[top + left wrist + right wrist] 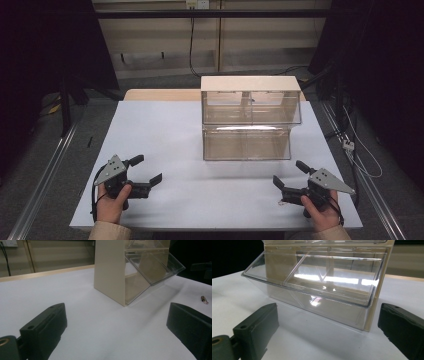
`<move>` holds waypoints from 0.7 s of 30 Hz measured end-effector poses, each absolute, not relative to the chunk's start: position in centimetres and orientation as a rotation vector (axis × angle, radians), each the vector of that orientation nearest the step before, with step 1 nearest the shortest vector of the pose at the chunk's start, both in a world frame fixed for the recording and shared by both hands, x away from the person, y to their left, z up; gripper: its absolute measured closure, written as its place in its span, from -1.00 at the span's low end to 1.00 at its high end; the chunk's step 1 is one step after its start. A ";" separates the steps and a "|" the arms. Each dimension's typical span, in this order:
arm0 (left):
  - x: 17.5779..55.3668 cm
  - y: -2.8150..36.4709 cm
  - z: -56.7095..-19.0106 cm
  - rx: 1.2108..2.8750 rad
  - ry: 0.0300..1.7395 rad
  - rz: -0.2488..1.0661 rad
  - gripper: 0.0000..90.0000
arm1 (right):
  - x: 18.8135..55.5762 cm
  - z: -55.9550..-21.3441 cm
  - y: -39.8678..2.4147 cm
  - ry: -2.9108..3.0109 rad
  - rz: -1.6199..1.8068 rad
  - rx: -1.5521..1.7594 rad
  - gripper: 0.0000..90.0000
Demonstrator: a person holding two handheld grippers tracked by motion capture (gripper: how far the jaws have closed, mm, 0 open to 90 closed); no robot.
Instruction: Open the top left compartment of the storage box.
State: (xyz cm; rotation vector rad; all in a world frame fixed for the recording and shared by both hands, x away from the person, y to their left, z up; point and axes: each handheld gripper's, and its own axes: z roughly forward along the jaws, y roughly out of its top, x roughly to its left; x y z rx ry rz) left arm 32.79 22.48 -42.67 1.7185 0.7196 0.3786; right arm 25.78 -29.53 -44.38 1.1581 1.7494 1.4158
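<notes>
A two-tier organiser (246,118) with a beige frame and clear tilt-out bins stands at the back centre of the white table (165,130). My left gripper (148,169) rests low at the front left, held in a hand, jaws wide apart with nothing between them. At the front right my right gripper (289,173) is open and empty too. The left gripper view looks past the left gripper (116,315) at the organiser's beige side (108,270). The right gripper (328,315) faces the organiser's clear lower bins (324,277) from close by. Both bins look empty.
A small striped object (204,299) lies on the table near the right gripper, seen too small to identify. A wooden strip (160,94) borders the table's far edge. Dark curtains flank both sides, and metal rails (45,170) and cables (362,150) run along the floor.
</notes>
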 end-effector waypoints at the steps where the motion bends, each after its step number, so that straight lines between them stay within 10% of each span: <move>1: 32.8 22.4 -42.6 1.713 0.719 0.380 -0.94 | 25.8 -44.4 -29.5 1.748 1.416 1.162 -0.94; 21: 33.8 19.4 -40.8 1.699 0.700 0.301 -0.90 | 25.7 -44.3 -29.7 1.754 1.411 1.162 -0.93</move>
